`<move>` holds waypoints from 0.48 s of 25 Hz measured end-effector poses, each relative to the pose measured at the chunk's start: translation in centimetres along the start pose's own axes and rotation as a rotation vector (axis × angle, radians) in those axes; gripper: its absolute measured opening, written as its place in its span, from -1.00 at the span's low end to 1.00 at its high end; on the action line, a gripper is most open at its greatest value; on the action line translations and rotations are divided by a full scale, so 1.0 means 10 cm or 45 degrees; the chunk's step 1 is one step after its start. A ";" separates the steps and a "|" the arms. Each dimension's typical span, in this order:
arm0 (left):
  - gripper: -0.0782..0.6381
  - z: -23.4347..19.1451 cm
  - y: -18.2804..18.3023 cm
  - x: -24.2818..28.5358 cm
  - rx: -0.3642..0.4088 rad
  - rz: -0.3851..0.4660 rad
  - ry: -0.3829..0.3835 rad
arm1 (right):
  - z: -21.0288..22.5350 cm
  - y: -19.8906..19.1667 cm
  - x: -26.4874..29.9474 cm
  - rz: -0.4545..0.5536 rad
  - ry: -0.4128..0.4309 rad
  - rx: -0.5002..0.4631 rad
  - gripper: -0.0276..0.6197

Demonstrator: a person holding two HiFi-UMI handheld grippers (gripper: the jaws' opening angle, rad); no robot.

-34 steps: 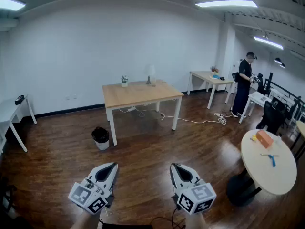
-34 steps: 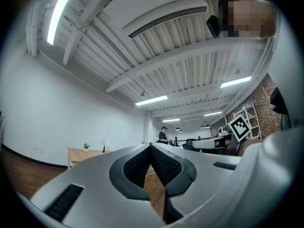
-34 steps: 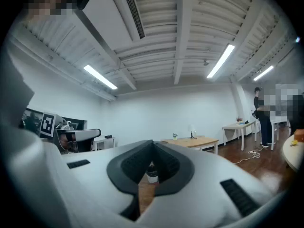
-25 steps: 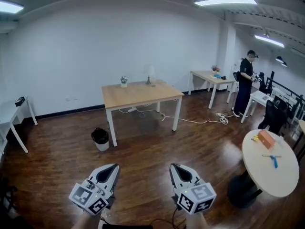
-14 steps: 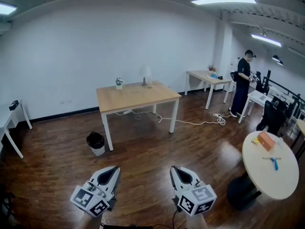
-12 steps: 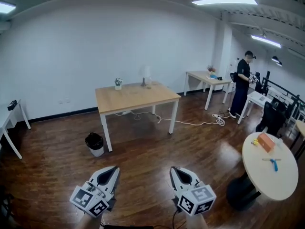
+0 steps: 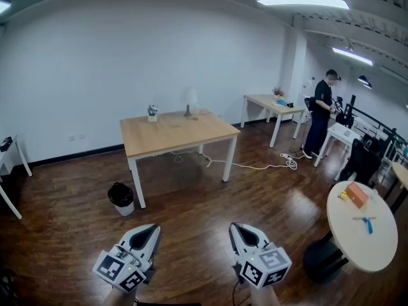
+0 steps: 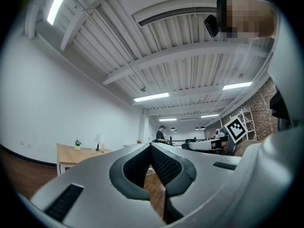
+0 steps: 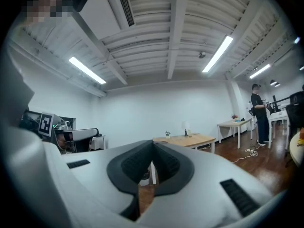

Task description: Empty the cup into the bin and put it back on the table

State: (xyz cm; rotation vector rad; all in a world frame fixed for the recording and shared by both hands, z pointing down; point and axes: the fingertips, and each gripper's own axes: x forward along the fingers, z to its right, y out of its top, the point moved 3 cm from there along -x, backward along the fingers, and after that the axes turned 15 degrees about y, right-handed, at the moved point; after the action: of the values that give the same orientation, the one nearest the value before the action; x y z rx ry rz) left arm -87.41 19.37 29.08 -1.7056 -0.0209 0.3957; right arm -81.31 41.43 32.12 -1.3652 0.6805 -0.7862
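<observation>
A wooden table (image 7: pixel 178 132) stands in the middle of the room, several steps ahead of me. On its far edge are a small potted plant (image 7: pixel 152 111) and a lamp (image 7: pixel 189 101). I cannot make out a cup from here. A small black-lined bin (image 7: pixel 121 197) sits on the floor by the table's front left leg. My left gripper (image 7: pixel 152 228) and right gripper (image 7: pixel 234 226) hang low in front of me, side by side, both shut and empty. The table (image 9: pixel 185 139) shows beyond the right gripper (image 9: pixel 153 143) and, at the left, the table (image 8: pixel 78 153) beyond the left gripper (image 8: pixel 151 146).
A round white table (image 7: pixel 360 225) at my right carries an orange box (image 7: pixel 356 195) and a blue tool (image 7: pixel 366 223). A person in dark clothes (image 7: pixel 320 116) stands by a white table (image 7: pixel 271 104) at the back right. A white cable (image 7: pixel 255 166) lies on the wood floor.
The wooden table and the bin have drifted left in the head view. Both grippers keep their places, shut.
</observation>
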 end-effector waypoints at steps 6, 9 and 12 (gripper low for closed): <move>-0.81 -0.24 -0.06 0.22 0.001 -0.006 -0.027 | 0.12 -0.02 0.33 -0.008 -0.001 0.003 -0.91; -0.81 -0.35 -0.11 0.30 -0.016 -0.022 -0.033 | 0.18 -0.01 0.47 -0.016 -0.008 0.000 -0.91; -0.81 -0.46 -0.16 0.44 -0.027 -0.032 -0.029 | 0.28 0.03 0.60 -0.024 -0.012 0.002 -0.91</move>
State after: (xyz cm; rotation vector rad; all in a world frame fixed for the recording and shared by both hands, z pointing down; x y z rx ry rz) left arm -81.75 16.30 30.04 -1.7202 -0.0636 0.3976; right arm -75.56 38.20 32.25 -1.3749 0.6606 -0.7944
